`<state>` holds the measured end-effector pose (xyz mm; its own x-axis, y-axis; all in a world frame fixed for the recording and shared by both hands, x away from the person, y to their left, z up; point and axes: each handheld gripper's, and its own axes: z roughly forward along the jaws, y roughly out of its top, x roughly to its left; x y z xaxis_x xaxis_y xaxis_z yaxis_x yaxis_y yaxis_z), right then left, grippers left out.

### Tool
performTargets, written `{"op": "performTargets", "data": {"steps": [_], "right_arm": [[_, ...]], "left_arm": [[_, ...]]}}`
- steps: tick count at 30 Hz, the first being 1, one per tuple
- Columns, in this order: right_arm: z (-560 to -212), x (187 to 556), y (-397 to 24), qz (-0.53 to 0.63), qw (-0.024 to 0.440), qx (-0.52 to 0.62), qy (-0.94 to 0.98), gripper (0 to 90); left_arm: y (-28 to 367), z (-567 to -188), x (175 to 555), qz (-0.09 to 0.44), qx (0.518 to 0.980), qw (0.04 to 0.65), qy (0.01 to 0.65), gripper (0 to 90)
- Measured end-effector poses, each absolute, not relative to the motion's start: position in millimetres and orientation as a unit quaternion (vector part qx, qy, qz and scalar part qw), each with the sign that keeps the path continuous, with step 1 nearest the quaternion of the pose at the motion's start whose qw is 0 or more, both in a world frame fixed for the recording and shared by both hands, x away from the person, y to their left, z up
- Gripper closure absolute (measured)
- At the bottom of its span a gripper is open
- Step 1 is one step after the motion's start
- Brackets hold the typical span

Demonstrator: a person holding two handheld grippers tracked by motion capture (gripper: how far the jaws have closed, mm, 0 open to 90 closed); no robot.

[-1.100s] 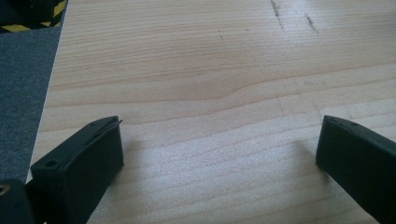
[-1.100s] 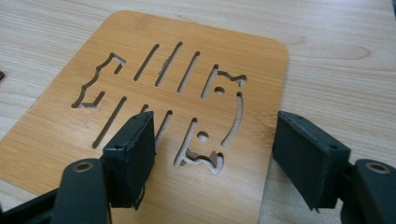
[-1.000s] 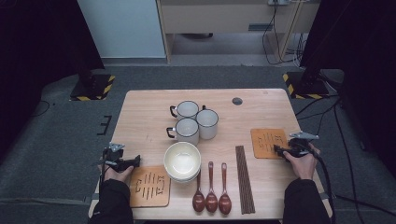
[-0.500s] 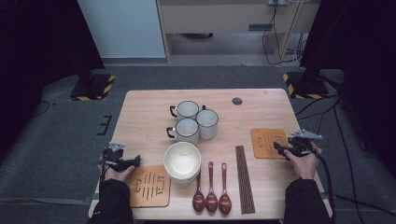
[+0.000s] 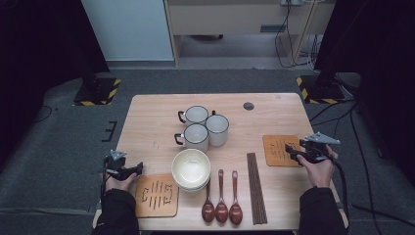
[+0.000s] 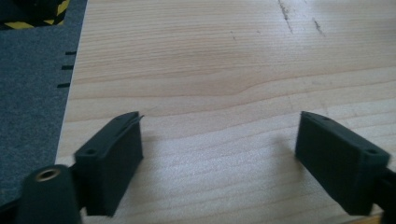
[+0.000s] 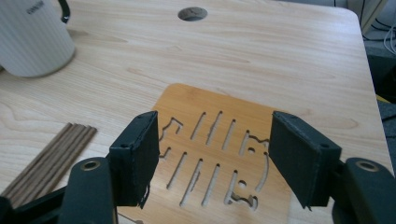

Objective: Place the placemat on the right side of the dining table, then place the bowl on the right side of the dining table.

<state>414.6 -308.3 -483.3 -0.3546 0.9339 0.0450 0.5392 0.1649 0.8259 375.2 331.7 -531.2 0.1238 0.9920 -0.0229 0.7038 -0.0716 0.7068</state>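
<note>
So basically nothing's been picked up yet, as far as I can tell. The right-hand wooden trivet [image 7: 215,154] lies flat near the desk's right edge, and the right tool [image 7: 212,158] hangs just above it, jaws standing apart with nothing between them; they've just been closing a bit, but the pads aren't on anything. Looks to me like that trivet is the first thing to get grabbed, so the job is at its very start.

Just left of it lie the chopsticks [image 5: 256,186], then three spoons [image 5: 221,198], the stacked bowls [image 5: 191,169] and three mugs [image 5: 200,128], all untouched. The second trivet [image 5: 156,195] sits at the front left. The left tool [image 6: 219,149] is over bare desk [image 6: 210,70] at the left edge; its jaws have also just narrowed a little but are apart and empty.
</note>
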Motion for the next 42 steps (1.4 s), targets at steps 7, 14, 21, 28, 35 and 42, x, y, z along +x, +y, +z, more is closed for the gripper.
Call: {"op": "performTargets", "data": {"steps": [7, 14, 21, 28, 35, 42], "right_arm": [[-473.1, 411.9, -303.6, 0.405, 0.252, 0.499, 0.723, 34.8], [-459.3, 408.5, -295.2, 0.422, 0.247, 0.481, 0.727, 34.7], [-448.3, 405.5, -283.6, 0.438, 0.242, 0.465, 0.73, 34.7], [-434.0, 400.9, -267.6, 0.462, 0.233, 0.438, 0.735, 34.9], [-426.0, 398.3, -256.5, 0.47, 0.231, 0.424, 0.739, 34.9], [-419.1, 398.5, -247.4, 0.477, 0.23, 0.414, 0.741, 35.5]], "left_arm": [[335.6, -519.3, 368.4, 0.248, 0.675, 0.334, 0.61, 30.9], [329.9, -500.8, 362.7, 0.256, 0.671, 0.387, 0.579, 38.5], [316.9, -486.9, 359.9, 0.254, 0.678, 0.421, 0.546, 40.8], [307.1, -477.5, 358.3, 0.255, 0.682, 0.436, 0.529, 42.8], [301.7, -469.3, 356.0, 0.254, 0.682, 0.452, 0.516, 43.0], [296.6, -460.0, 352.4, 0.256, 0.683, 0.468, 0.5, 43.6]]}}
